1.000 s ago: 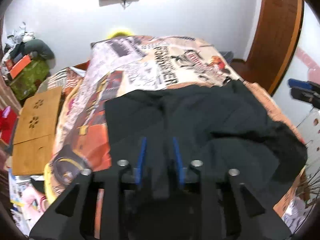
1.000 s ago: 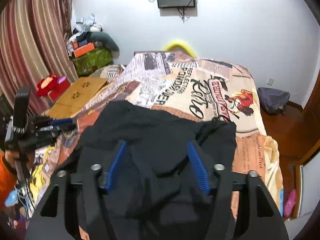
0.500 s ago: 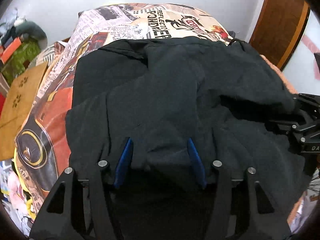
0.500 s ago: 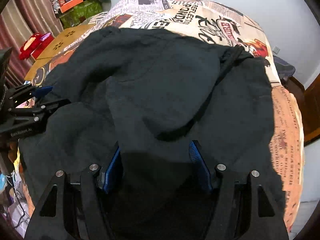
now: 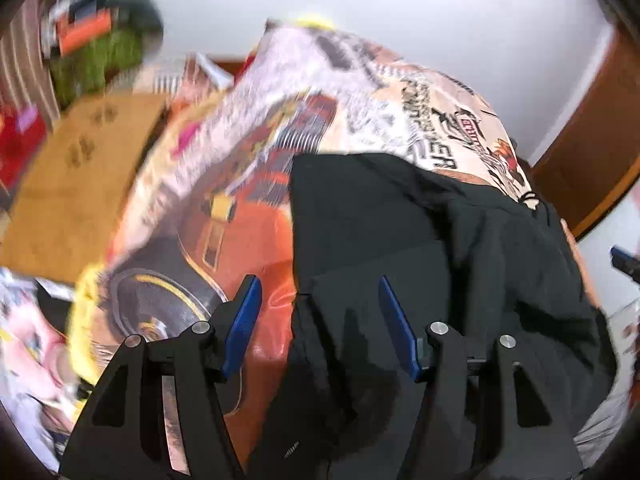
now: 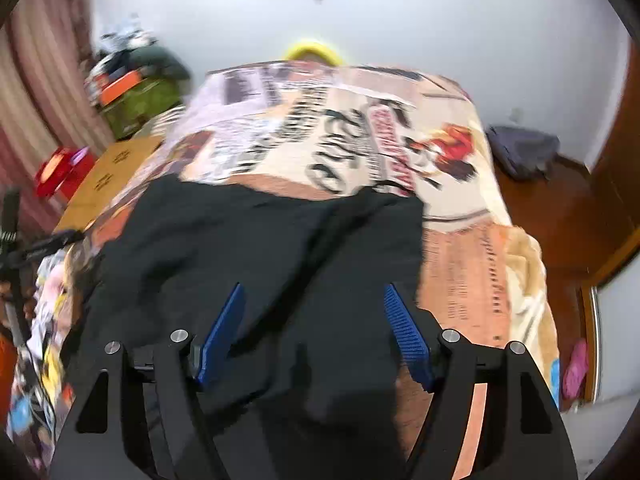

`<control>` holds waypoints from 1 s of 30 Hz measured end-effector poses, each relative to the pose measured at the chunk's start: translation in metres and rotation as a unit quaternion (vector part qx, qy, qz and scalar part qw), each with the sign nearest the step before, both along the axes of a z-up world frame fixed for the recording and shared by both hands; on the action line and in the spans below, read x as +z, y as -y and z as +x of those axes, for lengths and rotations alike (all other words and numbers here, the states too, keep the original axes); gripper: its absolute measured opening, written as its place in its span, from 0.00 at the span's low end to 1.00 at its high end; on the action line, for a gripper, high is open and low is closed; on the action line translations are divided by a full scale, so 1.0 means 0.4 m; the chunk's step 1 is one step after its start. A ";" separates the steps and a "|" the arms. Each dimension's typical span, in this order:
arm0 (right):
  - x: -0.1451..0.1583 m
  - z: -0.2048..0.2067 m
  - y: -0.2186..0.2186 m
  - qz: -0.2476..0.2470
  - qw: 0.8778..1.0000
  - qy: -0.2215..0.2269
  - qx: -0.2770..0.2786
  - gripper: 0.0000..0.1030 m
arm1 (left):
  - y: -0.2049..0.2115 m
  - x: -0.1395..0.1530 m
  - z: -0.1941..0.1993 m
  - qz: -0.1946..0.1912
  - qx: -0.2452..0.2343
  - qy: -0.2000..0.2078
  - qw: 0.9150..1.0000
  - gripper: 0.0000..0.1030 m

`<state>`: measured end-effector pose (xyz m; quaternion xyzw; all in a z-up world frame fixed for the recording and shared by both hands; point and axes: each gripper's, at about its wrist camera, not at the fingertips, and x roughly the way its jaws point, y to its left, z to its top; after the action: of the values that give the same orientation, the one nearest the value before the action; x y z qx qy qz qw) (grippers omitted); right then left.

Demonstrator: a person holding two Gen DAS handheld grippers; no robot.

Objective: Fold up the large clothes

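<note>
One large black garment (image 5: 420,264) lies on the printed bedspread (image 5: 360,92), occupying its near end. Fabric is matte and creased, with overlapping layers and a ridge fold running diagonally across the middle (image 6: 304,248). The far edge lies roughly straight; the near portion is bunched.

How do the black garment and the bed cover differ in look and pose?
The black garment is plain and dark; the bed cover is pale and orange with printed lettering and pictures. The garment is rumpled with folds; the cover lies flatter. The garment lies on top of the cover, over its near part only. Both are soft cloth.
</note>
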<state>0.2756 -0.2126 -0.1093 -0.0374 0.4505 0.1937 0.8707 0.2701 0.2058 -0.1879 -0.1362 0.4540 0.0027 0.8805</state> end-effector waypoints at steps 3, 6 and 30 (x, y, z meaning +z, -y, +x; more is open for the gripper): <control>-0.047 0.053 0.052 0.020 0.999 -0.035 -0.031 0.67 | -0.055 -0.073 0.039 -0.094 0.001 -0.029 0.995 0.58; -0.119 0.109 0.102 0.059 0.992 -0.095 -0.052 0.67 | -0.089 -0.154 0.080 -0.176 0.022 -0.057 0.982 0.58; -0.157 0.292 0.002 0.063 0.989 -0.129 -0.045 0.09 | -0.013 -0.061 0.330 -0.072 0.025 -0.021 0.997 0.11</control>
<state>0.3924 -0.2132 -0.1721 0.0631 0.5475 0.1857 0.8135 0.4021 0.2111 -0.2122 -0.2105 0.4680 -0.0054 0.8582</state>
